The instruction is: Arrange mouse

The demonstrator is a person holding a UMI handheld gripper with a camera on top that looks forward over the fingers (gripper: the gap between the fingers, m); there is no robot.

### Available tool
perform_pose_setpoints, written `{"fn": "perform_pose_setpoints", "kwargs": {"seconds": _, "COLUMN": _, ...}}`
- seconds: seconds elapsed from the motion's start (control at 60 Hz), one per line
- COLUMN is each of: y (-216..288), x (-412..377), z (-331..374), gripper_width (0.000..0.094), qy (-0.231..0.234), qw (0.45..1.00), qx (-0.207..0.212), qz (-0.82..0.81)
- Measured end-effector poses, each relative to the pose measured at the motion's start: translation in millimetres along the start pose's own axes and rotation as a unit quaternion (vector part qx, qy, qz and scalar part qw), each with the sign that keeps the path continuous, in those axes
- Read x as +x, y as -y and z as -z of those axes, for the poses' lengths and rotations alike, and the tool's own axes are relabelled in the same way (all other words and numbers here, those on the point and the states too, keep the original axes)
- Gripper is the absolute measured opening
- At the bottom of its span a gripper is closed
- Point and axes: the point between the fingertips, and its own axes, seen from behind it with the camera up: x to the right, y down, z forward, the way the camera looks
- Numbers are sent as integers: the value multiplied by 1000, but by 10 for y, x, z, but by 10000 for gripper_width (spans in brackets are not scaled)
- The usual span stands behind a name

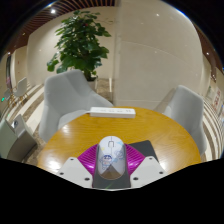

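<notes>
Currently logged from my remote station: the gripper [112,172] was positioned low over a round wooden table [150,130], with its two fingers pointing forward across the tabletop. The white mouse [112,155] sat between the fingers, its long axis running away from the camera and its scroll wheel visible on top. I observed the magenta pads [92,158] close against both sides of the mouse body, with no gap discernible at either side, so I recorded the jaws as closed on the mouse. Whether the mouse rested on the table or was raised off it could not be determined from this view.

Beyond the mouse, at the far edge of the table, I noted a flat white rectangular object [112,111]. Two white chairs [62,98] stood around the table, one at each side. A potted plant [84,42] stood behind them.
</notes>
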Motion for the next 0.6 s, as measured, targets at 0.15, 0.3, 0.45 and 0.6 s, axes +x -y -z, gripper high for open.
{"fn": "perform_pose_setpoints", "kwargs": {"seconds": 0.15, "y": -492, "x": 558, "z": -399, "gripper_width": 381, "qy": -14, "qw": 999, "qx": -44, "qz": -7}}
{"fn": "perform_pose_setpoints", "kwargs": {"seconds": 0.3, "y": -975, "x": 673, "z": -619, "gripper_width": 381, "qy": 3, "qw": 997, "qx": -81, "qz": -16}}
{"fn": "perform_pose_setpoints", "kwargs": {"seconds": 0.45, "y": -1072, "x": 694, "z": -645, "gripper_width": 578, "qy": 17, "qw": 996, "qx": -79, "qz": -31}}
{"fn": "perform_pose_setpoints", "kwargs": {"seconds": 0.6, "y": -990, "x": 881, "z": -344, "gripper_width": 866, "qy": -5, "qw": 996, "qx": -82, "qz": -30}}
